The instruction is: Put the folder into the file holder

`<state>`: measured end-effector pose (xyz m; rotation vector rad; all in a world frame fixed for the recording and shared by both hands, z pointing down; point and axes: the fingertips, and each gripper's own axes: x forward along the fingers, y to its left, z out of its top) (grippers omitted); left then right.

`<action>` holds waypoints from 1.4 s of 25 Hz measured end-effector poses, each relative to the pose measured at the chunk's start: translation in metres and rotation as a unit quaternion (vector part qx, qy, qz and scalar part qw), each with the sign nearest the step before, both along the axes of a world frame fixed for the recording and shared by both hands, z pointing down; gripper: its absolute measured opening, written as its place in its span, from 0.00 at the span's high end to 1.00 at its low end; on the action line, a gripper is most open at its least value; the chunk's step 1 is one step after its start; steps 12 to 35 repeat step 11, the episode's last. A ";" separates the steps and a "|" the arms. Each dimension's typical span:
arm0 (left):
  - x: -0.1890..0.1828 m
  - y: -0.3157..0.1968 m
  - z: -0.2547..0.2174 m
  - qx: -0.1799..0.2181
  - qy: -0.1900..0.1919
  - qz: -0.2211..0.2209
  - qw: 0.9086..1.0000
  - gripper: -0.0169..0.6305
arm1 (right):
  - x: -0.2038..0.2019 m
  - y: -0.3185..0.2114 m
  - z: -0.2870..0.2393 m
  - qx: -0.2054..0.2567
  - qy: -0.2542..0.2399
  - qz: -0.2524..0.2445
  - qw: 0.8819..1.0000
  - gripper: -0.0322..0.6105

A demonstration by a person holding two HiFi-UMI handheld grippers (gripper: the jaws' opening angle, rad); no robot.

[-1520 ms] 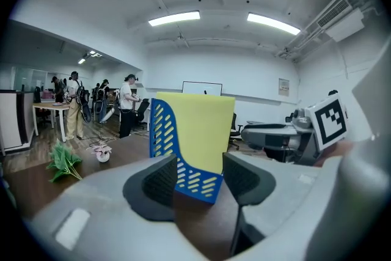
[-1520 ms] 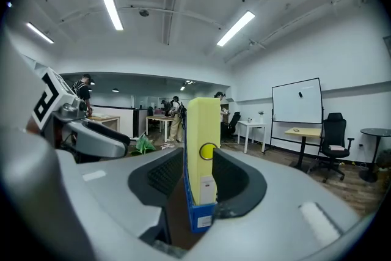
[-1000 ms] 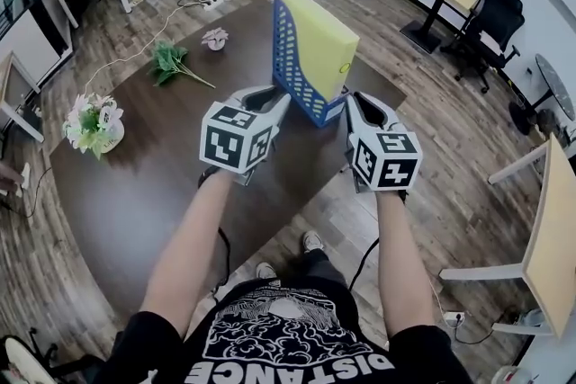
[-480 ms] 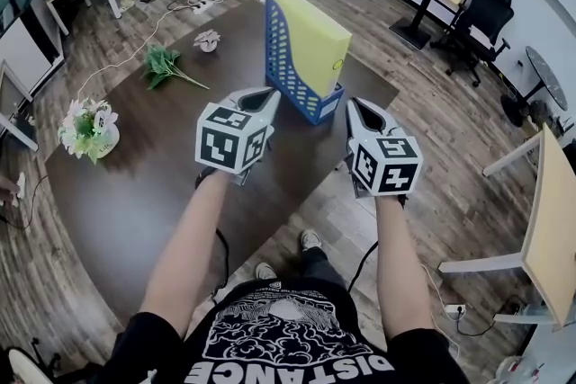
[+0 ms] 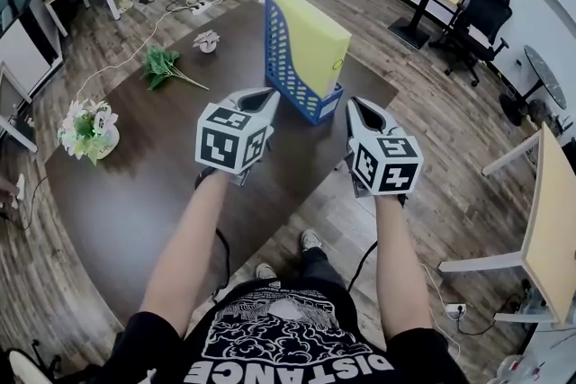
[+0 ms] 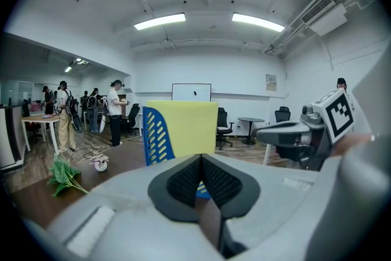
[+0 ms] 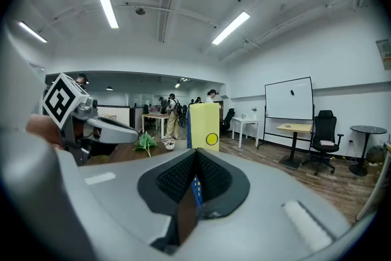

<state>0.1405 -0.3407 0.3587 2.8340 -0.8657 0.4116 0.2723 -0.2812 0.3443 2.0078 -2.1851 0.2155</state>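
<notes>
Folder in holder; both grippers empty, closed.

The thick yellow cardboard folder [image 5: 317, 33] stands upright inside the blue perforated plastic file holder [image 5: 284, 60] on the dark brown wooden desk [image 5: 135, 193], near its right edge. My left gripper [image 5: 266, 97] and right gripper [image 5: 359, 106] hang short of the holder, apart from it, each with its fingers [image 6: 183, 181] pressed together on nothing. I judge the placing done. To finish well, I keep both clear, draw straight back, and avoid nudging the holder edgeward.
</notes>
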 end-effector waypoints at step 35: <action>-0.001 0.001 0.002 -0.001 -0.003 0.000 1.000 0.97 | -0.001 0.000 0.000 0.001 -0.002 0.000 1.000 0.95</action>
